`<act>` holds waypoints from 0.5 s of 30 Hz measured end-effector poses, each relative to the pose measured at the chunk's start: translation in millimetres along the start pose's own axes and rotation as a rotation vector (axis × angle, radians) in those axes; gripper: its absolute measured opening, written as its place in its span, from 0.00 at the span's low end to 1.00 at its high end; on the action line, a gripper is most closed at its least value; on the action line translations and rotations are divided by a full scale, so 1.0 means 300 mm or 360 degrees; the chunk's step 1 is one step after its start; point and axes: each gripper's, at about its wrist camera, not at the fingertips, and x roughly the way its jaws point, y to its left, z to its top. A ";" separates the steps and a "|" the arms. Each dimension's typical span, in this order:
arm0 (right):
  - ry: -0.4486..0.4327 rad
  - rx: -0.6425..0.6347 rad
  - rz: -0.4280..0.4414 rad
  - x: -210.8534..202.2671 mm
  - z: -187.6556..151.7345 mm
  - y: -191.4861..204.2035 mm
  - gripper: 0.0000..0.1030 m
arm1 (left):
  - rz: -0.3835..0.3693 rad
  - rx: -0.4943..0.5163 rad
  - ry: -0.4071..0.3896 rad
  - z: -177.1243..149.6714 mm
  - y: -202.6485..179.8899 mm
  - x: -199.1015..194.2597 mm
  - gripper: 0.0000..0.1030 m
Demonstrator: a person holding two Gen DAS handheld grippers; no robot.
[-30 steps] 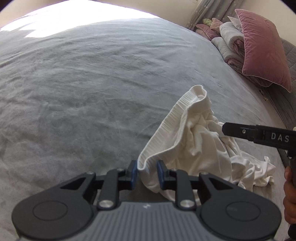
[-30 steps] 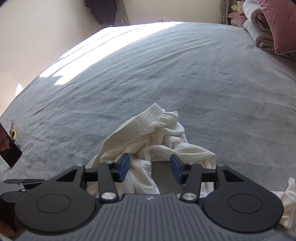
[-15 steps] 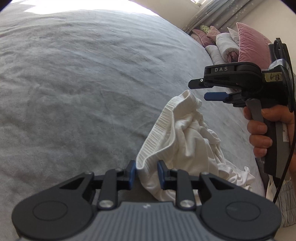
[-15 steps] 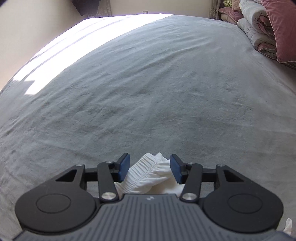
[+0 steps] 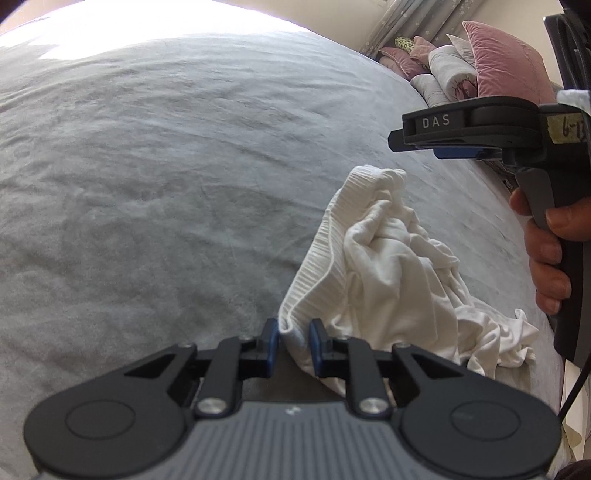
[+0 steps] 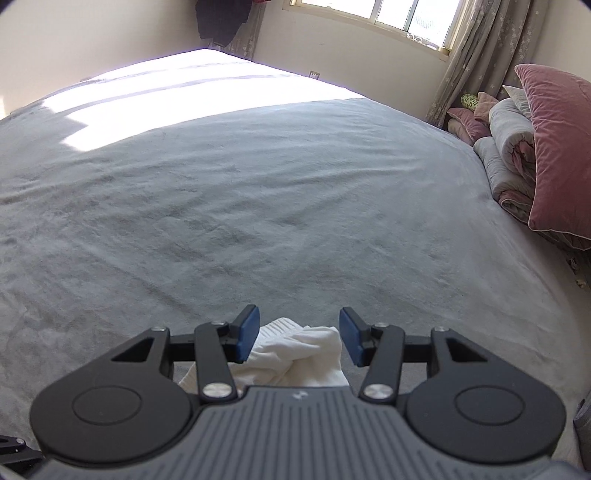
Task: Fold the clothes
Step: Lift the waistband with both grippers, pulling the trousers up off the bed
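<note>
Grey bed point(image 5: 147, 184), white garment point(image 5: 388, 266) half-hidden.

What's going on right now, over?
Left gripper closing on white garment waistband. Right gripper open above it, empty. Garment crumpled on grey bed. Nothing in the way.

Daylight pours in from the window point(image 6: 373, 14) far beyond the right claw point(image 6: 299, 338), blowing out a pale patch on the far end of the bed point(image 6: 258, 206) in both views. Nearer the claws the grey cover is evenly lit and sharp, with soft shadows in its creases. Fisheye bending curves the bed's edges, and the picture corners go dark.
</note>
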 end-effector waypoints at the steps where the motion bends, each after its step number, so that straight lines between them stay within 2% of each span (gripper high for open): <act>1: -0.0001 0.0000 -0.0003 0.000 0.002 0.003 0.51 | 0.0003 0.0002 0.0000 0.000 -0.001 0.001 0.18; 8: 0.0015 0.0009 -0.0004 0.001 0.006 0.009 0.51 | 0.0047 0.0014 0.0008 0.004 -0.014 0.008 0.16; 15: 0.0037 0.0011 0.0001 0.015 0.001 0.011 0.51 | 0.0143 0.0042 0.0019 0.002 -0.045 0.016 0.15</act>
